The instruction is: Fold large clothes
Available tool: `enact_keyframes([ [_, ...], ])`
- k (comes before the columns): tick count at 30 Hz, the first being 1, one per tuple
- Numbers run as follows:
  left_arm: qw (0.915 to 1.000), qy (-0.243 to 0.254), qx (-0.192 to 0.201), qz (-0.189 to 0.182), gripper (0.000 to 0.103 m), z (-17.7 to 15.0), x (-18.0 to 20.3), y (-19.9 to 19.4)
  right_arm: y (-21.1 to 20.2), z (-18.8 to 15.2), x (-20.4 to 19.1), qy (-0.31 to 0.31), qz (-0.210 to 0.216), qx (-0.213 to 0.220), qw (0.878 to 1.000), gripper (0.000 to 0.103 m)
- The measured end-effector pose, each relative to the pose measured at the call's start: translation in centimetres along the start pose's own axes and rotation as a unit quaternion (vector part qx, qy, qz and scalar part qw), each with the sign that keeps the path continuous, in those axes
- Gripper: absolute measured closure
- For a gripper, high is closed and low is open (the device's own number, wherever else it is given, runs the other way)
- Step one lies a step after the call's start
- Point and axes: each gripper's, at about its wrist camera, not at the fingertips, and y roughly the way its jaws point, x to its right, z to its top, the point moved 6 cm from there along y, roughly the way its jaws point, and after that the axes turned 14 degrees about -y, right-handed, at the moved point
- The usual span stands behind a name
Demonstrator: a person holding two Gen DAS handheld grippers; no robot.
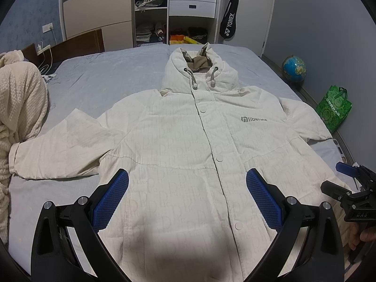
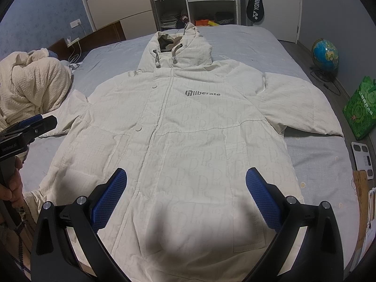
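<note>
Item: one large cream hooded jacket (image 1: 188, 145), spread face up and buttoned on the grey bed (image 1: 112, 70); it fills the middle of both views, hood toward the top of the frame, hem at the bottom edge beneath the cameras, one sleeve reaching to the left edge and one to the right. We judge it padded, soft and bulky, light for its size, with no stiffness to hold a crease; the shell looks smooth and may slide on itself. Best holds, in our judgement: the cuffs and the hem corners, where seams give the fingers something thick to pinch. Left tool (image 1: 187, 202): fingers spread wide, holding nothing, poised low over the lower front, pointing up the jacket toward the hood. Right tool (image 2: 186, 201): likewise spread and empty, over the lower front on the logo side. Each tool shows at the edge of the other's view.
</note>
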Motion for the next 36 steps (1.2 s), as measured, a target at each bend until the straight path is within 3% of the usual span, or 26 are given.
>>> enact_keyframes([
  [26,0.9997,-0.014,-0.019,-0.012,0.007,-0.3,0.1,1.2,-0.2,0.1,0.5,0.017,0.012,0.001,1.0,0.006],
  [31,0.9984,-0.037,-0.033,-0.026,0.007,-0.2,-0.3,2.1,-0.7,0.4,3.1,0.067,0.036,0.0,0.997,0.006],
  [36,0.9986,-0.032,-0.039,-0.016,0.007,0.0,-0.2,3.2,-2.0,1.5,7.7,0.105,0.043,0.016,0.993,0.006],
])
